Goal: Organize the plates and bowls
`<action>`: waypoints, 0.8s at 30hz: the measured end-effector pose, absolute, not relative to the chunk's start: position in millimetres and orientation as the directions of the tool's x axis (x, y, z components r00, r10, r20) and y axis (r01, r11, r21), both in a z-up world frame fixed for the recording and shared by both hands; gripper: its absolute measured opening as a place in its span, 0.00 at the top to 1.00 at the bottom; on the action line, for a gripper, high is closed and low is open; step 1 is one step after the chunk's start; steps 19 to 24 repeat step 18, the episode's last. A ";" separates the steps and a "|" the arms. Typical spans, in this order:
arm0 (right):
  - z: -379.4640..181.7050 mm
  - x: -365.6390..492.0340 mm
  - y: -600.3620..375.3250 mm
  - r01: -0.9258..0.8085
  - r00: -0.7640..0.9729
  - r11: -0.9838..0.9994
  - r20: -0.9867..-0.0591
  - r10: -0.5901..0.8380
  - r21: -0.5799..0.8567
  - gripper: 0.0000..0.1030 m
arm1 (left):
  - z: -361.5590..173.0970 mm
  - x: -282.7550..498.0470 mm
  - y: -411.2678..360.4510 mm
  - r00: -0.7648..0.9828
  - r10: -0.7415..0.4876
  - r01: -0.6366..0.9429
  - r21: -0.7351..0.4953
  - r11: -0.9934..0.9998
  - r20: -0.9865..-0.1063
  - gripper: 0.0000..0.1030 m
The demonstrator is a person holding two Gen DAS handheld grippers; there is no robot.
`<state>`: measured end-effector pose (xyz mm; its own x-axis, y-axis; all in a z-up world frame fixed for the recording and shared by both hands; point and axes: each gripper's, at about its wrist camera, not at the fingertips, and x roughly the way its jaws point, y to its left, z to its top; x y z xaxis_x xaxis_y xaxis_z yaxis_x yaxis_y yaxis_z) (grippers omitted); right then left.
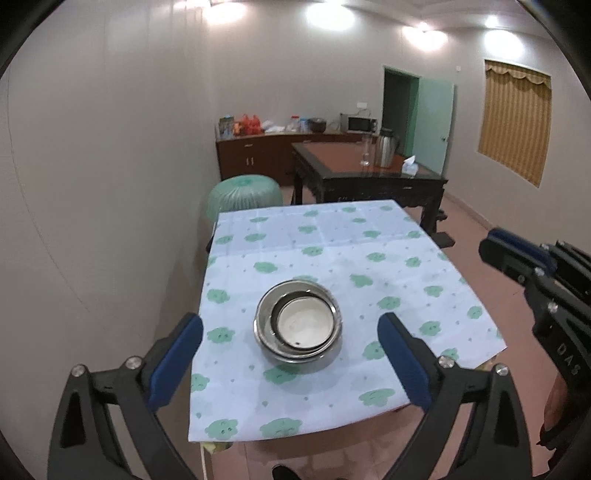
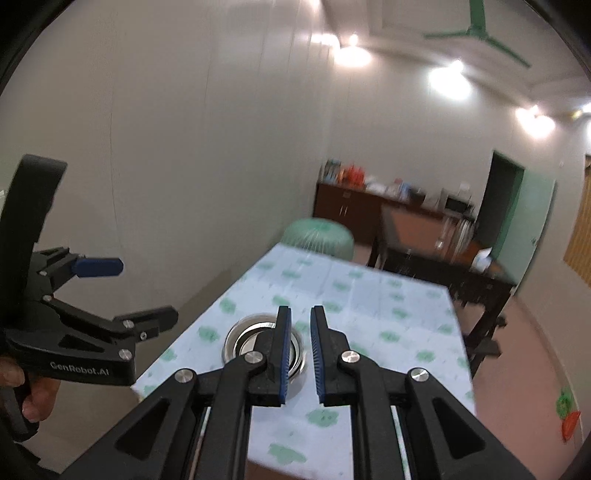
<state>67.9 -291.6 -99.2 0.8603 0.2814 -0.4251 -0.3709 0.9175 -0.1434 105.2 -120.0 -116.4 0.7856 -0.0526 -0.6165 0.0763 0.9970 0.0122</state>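
- Bowls [image 1: 298,323]: steel, nested, white one innermost, near the table's front edge, midway across; white interior shows only in the left wrist view.
- Left gripper [image 1: 290,365]: jaws wide, empty, apart from the stack.
- Right gripper [image 2: 300,354]: jaws narrow, empty; one finger [image 2: 282,350] hides part of the stack.
- Table [image 1: 332,236]: green-flowered cloth.
- Stool [image 1: 243,195]: green, at the far left corner.
- Ceiling fan [image 2: 476,26]: right wrist view only.

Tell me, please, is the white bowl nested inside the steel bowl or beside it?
Nested inside: the white bowl sits upright within the steel bowl's rim, on the table.
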 end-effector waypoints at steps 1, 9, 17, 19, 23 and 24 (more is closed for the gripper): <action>-96.4 64.7 -294.0 -0.367 0.868 0.919 -0.408 0.283 -0.144 0.88 | -115.2 103.9 -121.6 0.787 -0.052 0.078 0.015 0.997 -0.615 0.06; -93.7 56.4 -300.5 -0.357 0.869 0.924 -0.410 0.276 -0.134 0.88 | -114.7 91.8 -133.8 0.795 -0.033 0.088 0.060 0.994 -0.605 0.06; -95.4 54.7 -301.0 -0.359 0.861 0.924 -0.428 0.274 -0.131 0.88 | -113.7 84.4 -134.5 0.801 -0.044 0.097 0.057 0.994 -0.597 0.06; -95.9 55.1 -301.4 -0.360 0.860 0.924 -0.431 0.274 -0.130 0.88 | -114.0 83.3 -133.6 0.801 -0.043 0.098 0.059 0.993 -0.597 0.06; -95.9 55.1 -301.4 -0.360 0.860 0.924 -0.431 0.274 -0.130 0.88 | -114.0 83.3 -133.6 0.801 -0.043 0.098 0.059 0.993 -0.597 0.06; -95.9 55.1 -301.4 -0.360 0.860 0.924 -0.431 0.274 -0.130 0.88 | -114.0 83.3 -133.6 0.801 -0.043 0.098 0.059 0.993 -0.597 0.06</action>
